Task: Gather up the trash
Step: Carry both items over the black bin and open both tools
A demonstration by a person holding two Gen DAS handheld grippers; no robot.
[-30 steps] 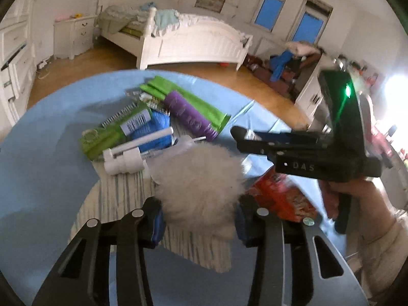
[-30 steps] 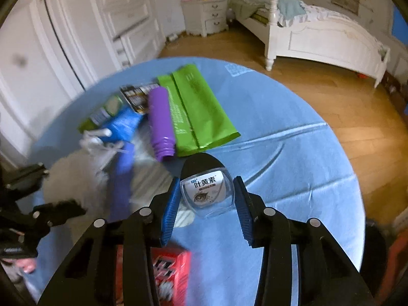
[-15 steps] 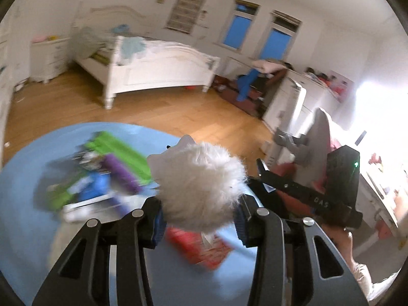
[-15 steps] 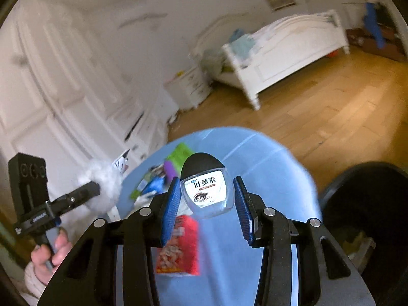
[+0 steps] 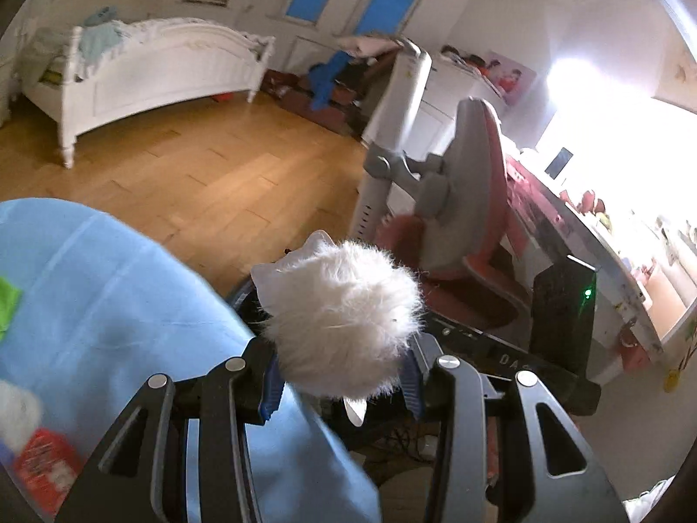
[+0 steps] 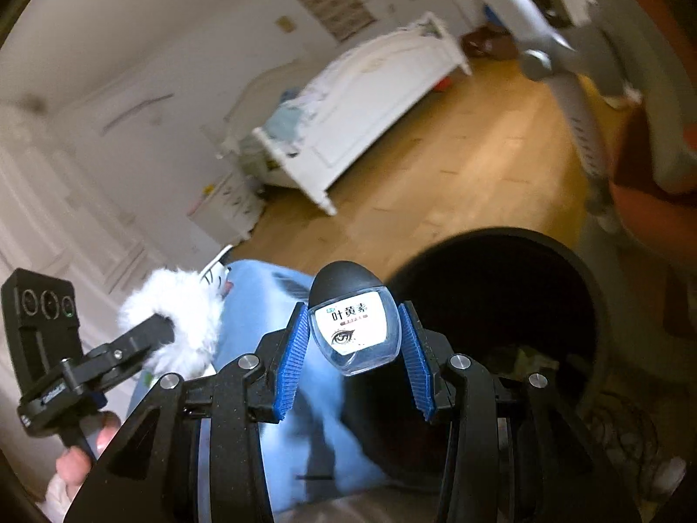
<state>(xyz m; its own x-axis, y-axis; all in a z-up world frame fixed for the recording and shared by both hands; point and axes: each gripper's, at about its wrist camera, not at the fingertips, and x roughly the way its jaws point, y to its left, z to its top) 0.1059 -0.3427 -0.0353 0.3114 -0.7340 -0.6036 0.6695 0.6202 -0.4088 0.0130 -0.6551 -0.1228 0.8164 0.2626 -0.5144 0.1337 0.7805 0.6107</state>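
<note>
Left gripper (image 5: 340, 368), lower centre of the left wrist view: clamped on a white fluffy ball (image 5: 344, 322), blue pads pressed into the fur on both sides, a white tag poking out at its upper left. Same ball (image 6: 174, 318) at left of the right wrist view, pinched in the left gripper (image 6: 174, 327), held by a hand (image 6: 82, 453) in the lower left corner.

Right gripper (image 6: 355, 344), lower centre of the right wrist view: closed at a middling width on a small clear eye-drop bottle (image 6: 353, 324), dark cap up, white label with an eye drawing facing the camera, blue pads touching both flanks.

Black trash bin (image 6: 579, 287) right of centre in that view, mouth open, bottle just at its left rim in the frame; some pale scraps dim inside. Whether the bottle is over the opening or beside it: cannot tell.

Blue tablecloth (image 5: 109, 305) filling the lower left of the left wrist view, edge dropping beneath the gripper. Red packet (image 5: 43, 466) blurred at far lower left; green scrap (image 5: 8, 309) at the left edge.

Around: white bed (image 5: 165, 69) upper left, wood floor (image 5: 209, 174) mid-frame, grey-and-red chair (image 5: 470, 191) right of centre close beyond the ball, cluttered desk (image 5: 610, 244) under glare at right. Tangled cables on the floor beside the bin, lower right of the right wrist view.
</note>
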